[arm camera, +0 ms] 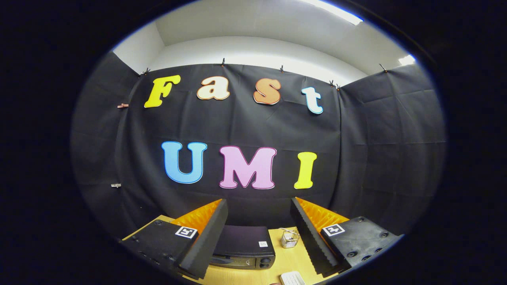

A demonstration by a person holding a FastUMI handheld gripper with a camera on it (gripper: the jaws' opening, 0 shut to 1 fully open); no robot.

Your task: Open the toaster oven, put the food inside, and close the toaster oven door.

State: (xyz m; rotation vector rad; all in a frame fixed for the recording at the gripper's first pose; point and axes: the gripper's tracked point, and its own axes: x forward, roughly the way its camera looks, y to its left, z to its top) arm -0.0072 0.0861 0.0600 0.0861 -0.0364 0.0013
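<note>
gripper view: the gripper (259, 237) is held high and level over the near side of the table (285, 263), its jaws spread wide with nothing between them; that raised, open pose fits a hand either arriving or drawing away, and i cannot tell which; the toaster oven (243, 247) sits below and between the fingers, seen from above, its dark top facing up and its front panel with two knobs turned toward the camera; the door looks shut, though the front is mostly hidden at this steep angle, so whether food is inside cannot be told; a closed oven would suit both a job yet to run and one wound up; just beside the oven, toward the right finger, stands a small wire basket (290, 239), contents too small to make out; nearer the camera lies a pale flat thing (292, 278), perhaps the food, perhaps not; the table is light wood, plain and bright; black cloth walls close the booth on three sides, pinned along the top with clips, with white wall and a ceiling light above.
</note>
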